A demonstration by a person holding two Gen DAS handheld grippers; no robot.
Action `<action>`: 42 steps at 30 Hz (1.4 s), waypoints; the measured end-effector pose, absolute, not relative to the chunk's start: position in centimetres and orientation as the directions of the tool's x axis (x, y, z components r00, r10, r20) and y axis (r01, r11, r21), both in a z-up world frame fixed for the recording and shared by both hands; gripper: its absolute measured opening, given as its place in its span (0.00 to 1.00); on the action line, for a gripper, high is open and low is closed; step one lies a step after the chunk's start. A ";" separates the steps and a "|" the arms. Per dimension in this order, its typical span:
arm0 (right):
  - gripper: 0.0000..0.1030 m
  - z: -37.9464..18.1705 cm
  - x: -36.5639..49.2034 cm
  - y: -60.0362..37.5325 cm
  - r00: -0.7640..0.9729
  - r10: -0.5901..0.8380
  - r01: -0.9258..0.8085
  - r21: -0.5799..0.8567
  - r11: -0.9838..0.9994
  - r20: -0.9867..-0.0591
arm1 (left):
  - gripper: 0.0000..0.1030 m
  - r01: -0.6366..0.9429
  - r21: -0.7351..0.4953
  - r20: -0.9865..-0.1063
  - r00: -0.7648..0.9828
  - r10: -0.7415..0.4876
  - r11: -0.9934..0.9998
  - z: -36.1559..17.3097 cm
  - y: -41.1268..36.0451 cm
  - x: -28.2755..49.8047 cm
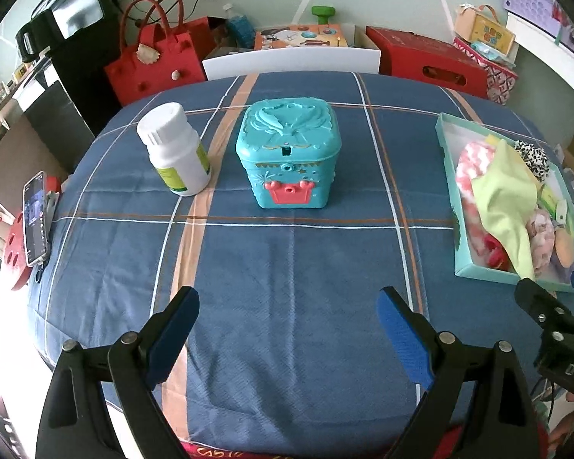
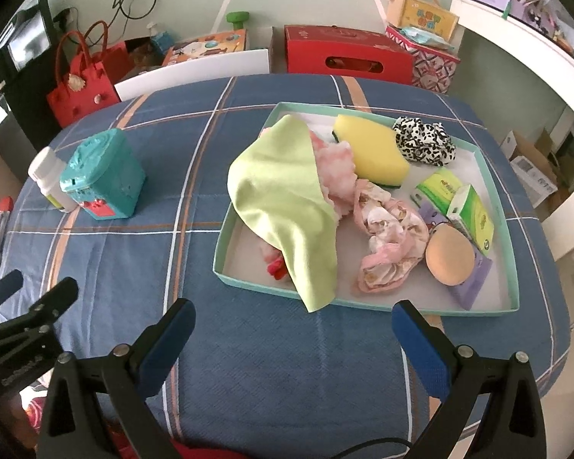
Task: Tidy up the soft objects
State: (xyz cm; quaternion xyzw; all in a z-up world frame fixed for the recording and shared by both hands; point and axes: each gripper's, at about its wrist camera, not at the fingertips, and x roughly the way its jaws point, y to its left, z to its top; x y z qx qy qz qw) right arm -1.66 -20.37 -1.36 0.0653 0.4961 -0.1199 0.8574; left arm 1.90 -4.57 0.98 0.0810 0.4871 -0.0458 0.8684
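A shallow teal tray (image 2: 511,229) on the blue checked tablecloth holds the soft things: a light green cloth (image 2: 283,199) draped over a pink fluffy item (image 2: 336,168), a yellow sponge (image 2: 375,149), a black-and-white scrunchie (image 2: 424,139), a pink printed fabric (image 2: 390,237), a round beige puff (image 2: 449,254) and green tissue packs (image 2: 459,201). The cloth's corner hangs over the tray's near wall. My right gripper (image 2: 294,325) is open just in front of the tray. My left gripper (image 1: 287,313) is open over bare tablecloth, with the tray (image 1: 445,145) to its right.
A teal toy box (image 1: 287,157) and a white pill bottle (image 1: 174,149) stand mid-table. A phone on a red stand (image 1: 34,218) sits at the left edge. A white chair back (image 1: 291,61), red bags and boxes line the far side.
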 end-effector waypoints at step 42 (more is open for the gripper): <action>1.00 -2.8 -1.2 -19.1 0.467 -0.227 0.301 -0.088 0.950 -0.855 | 0.91 0.127 0.165 -0.873 0.481 0.084 0.978 -0.6 -3.6 2.7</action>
